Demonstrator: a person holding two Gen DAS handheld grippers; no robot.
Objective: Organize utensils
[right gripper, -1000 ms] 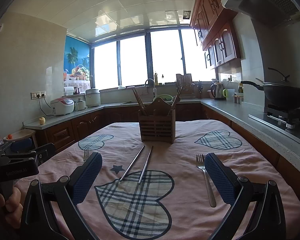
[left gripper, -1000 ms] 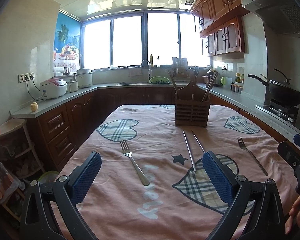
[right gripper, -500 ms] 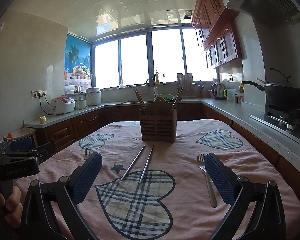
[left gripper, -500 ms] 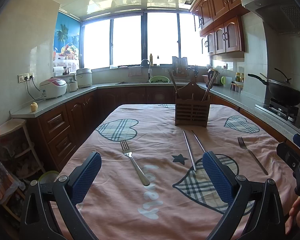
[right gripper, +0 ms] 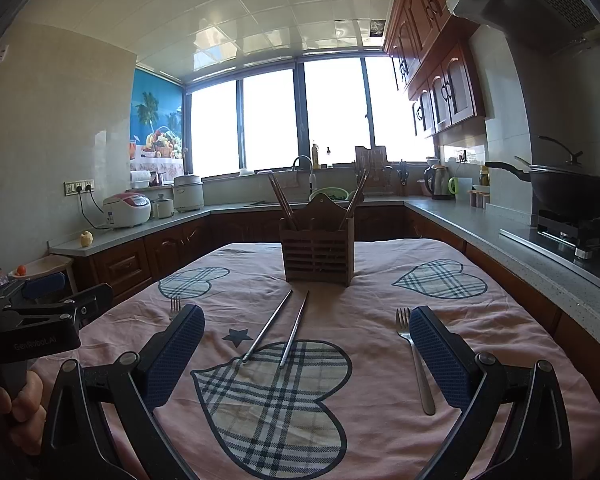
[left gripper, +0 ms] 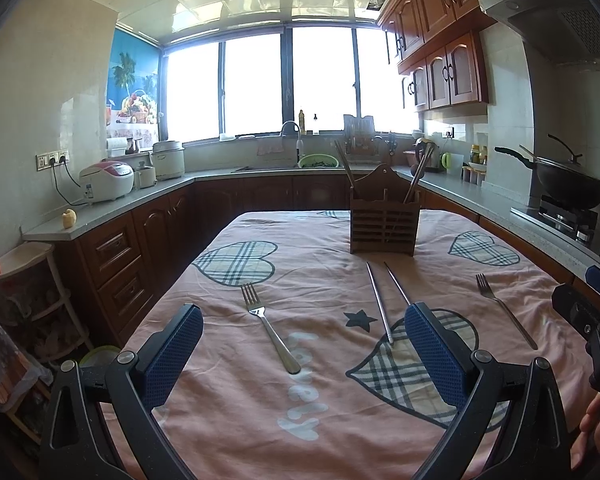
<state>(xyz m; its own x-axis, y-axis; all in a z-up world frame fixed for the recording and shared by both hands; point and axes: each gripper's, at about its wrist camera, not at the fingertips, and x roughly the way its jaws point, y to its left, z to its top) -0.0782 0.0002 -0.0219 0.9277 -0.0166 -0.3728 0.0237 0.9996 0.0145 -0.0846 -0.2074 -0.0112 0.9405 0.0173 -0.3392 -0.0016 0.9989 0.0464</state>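
With both grippers, left [left gripper: 303, 338] and right [right gripper: 306, 338], released and empty, I'd descend squarely over the near-left fork [left gripper: 270, 328] handle before pinching.

Chopsticks [left gripper: 384, 300] before the holder [left gripper: 383, 224]; forks left [left gripper: 270, 328] and right [left gripper: 504, 310]

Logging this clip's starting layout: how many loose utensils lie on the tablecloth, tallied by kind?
Forks: 2, the left fork and the right fork
Metal chopsticks: 2, the left chopstick and the right chopstick
Total: 4 loose utensils, all in front of the wooden holder.
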